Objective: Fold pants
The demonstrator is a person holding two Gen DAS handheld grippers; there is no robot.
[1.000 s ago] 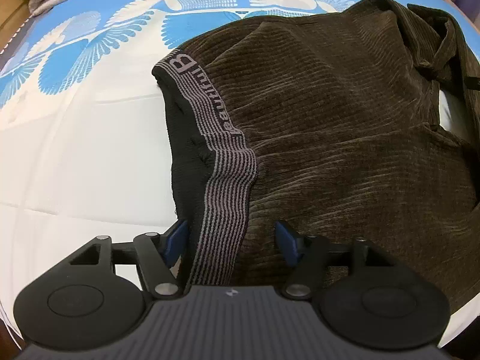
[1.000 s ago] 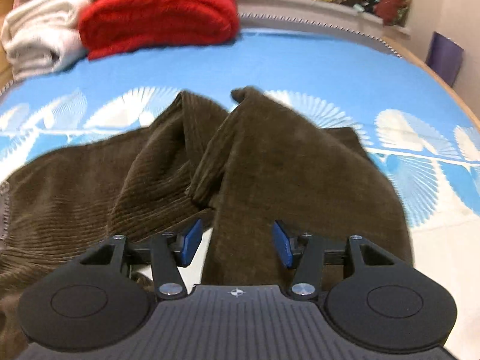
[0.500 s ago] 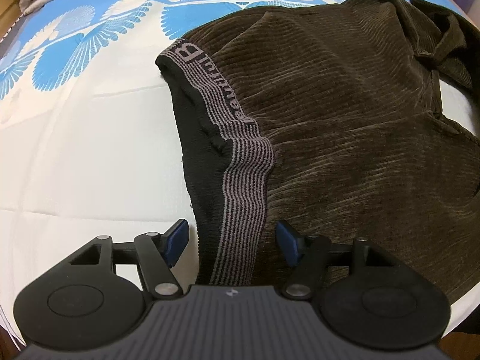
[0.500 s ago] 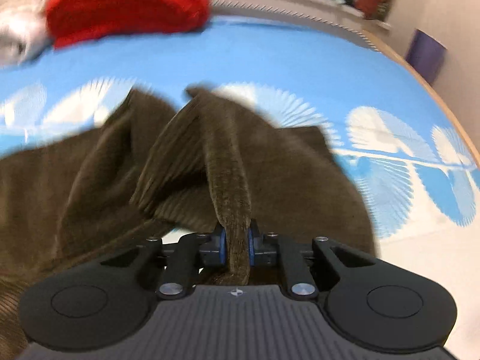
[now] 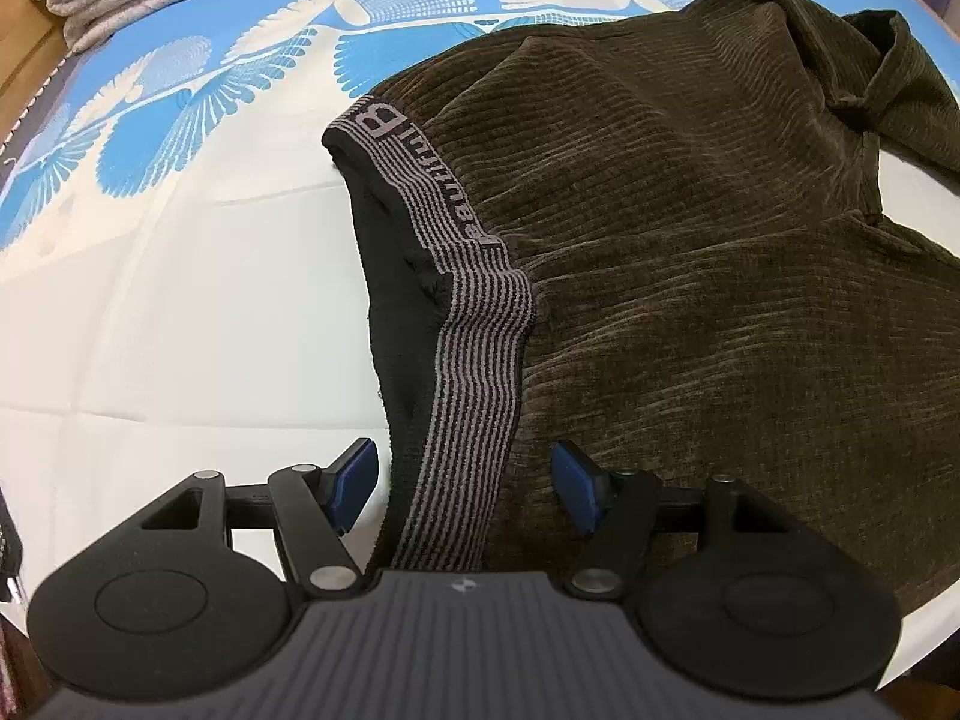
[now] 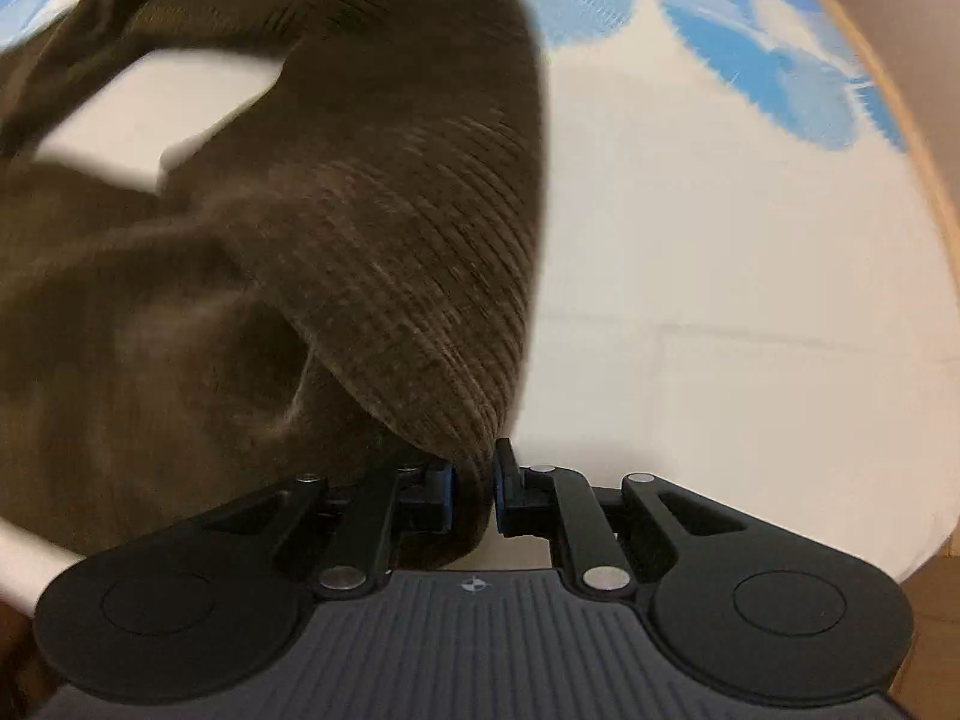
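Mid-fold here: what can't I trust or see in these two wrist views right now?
- Right wrist view: pants smeared by motion blur; which part the right gripper pinches is unclear.
- Left wrist view: waistband lower end hidden behind the left gripper body; lettering too distorted to read.

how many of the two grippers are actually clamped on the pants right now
1. The right gripper has its jaws shut on a fold of the brown pants. The left gripper is open, jaws straddling the striped waistband.

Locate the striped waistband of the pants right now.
In the left wrist view the striped waistband runs along the left edge of the brown pants, its near end lying between the open fingers of the left gripper, unclamped.
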